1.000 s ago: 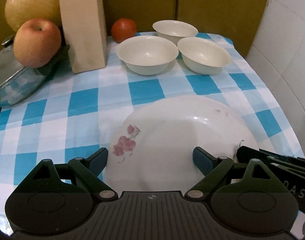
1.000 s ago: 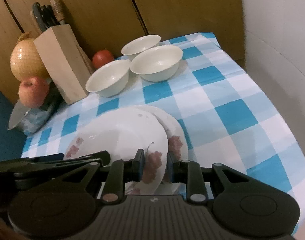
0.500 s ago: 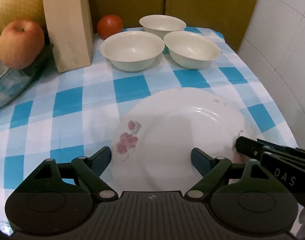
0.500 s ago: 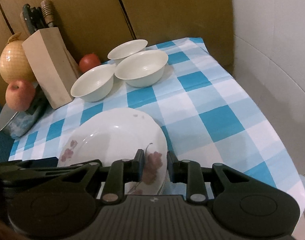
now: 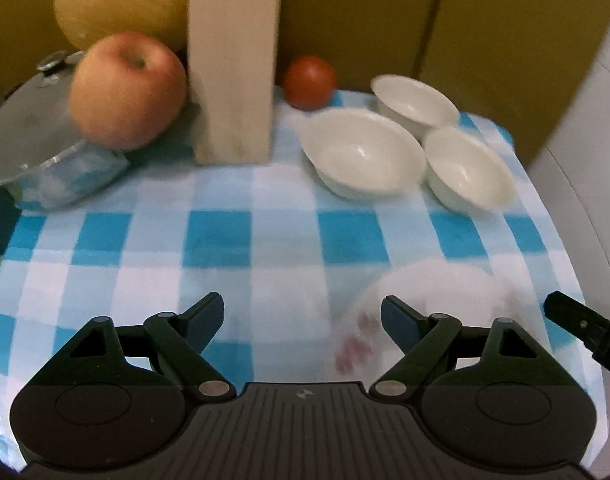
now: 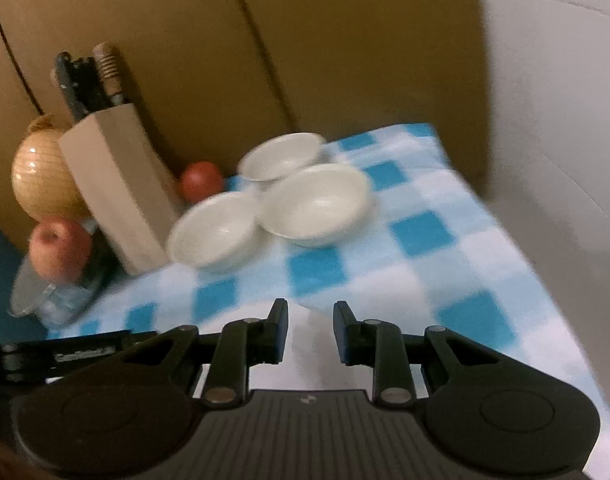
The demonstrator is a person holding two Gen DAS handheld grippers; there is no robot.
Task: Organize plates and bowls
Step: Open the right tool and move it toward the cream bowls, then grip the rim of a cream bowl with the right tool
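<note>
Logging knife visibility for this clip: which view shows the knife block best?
The right wrist view: the whole knife block shows, with the dark and ridged handles sticking out of its top. The left wrist view shows only the block's lower body; its top and the handles are cut off by the frame edge.

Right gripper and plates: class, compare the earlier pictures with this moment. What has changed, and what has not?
The right gripper, shut on the plate's rim a second ago, has opened and let go. The plate lies flat on the checked cloth. The left gripper has swung leftward, still open and empty. The three bowls, knife block and apple stayed put.
</note>
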